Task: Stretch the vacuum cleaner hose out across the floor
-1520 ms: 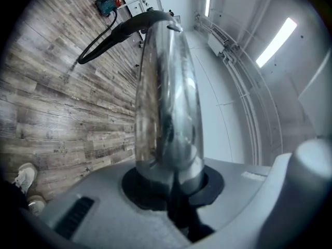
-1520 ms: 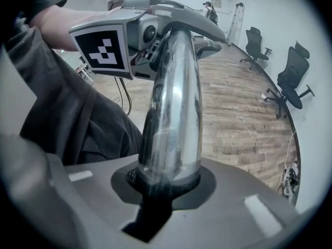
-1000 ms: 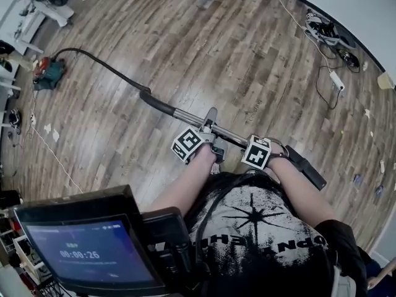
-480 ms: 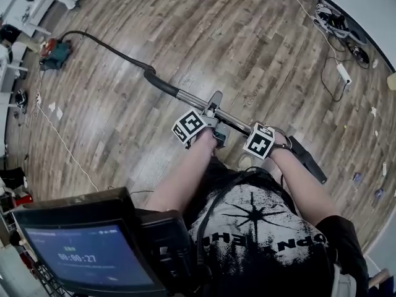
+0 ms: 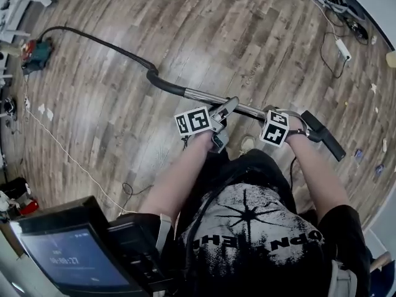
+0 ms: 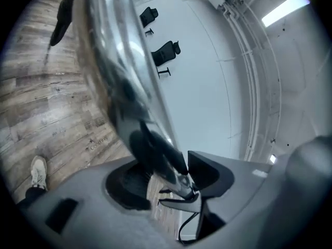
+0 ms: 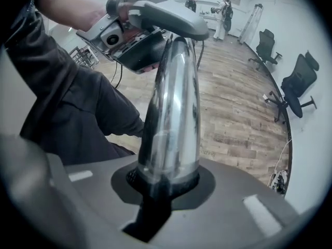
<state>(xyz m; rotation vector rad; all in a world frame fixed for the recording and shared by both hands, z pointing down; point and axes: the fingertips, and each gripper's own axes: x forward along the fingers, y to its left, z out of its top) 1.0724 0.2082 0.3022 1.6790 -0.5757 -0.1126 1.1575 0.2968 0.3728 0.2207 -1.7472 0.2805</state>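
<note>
The vacuum cleaner body [image 5: 34, 53] sits on the wood floor at the far left. Its black hose [image 5: 99, 42] runs from there to a curved handle [image 5: 162, 84] and a chrome tube [image 5: 207, 96] that ends in a black nozzle [image 5: 325, 135]. My left gripper [image 5: 221, 110] is at the tube's middle. Its jaws are opening, and the blurred tube [image 6: 129, 87] still passes between them [image 6: 166, 175] without being pinched. My right gripper [image 5: 272, 113] is shut on the chrome tube [image 7: 171, 113] nearer the nozzle, the tube rising straight out of its jaws [image 7: 168, 183].
A power strip and cables [image 5: 342, 48] lie at the upper right by the wall. A thin white cable [image 5: 62, 147] crosses the floor at the left. Office chairs [image 7: 298, 95] and people [image 7: 225, 9] stand far off. A screen [image 5: 68, 262] is at the bottom left.
The left gripper's jaws have spread and let go of the tube. The wand has shifted up and to the right in the head view. The right grip has not changed.
</note>
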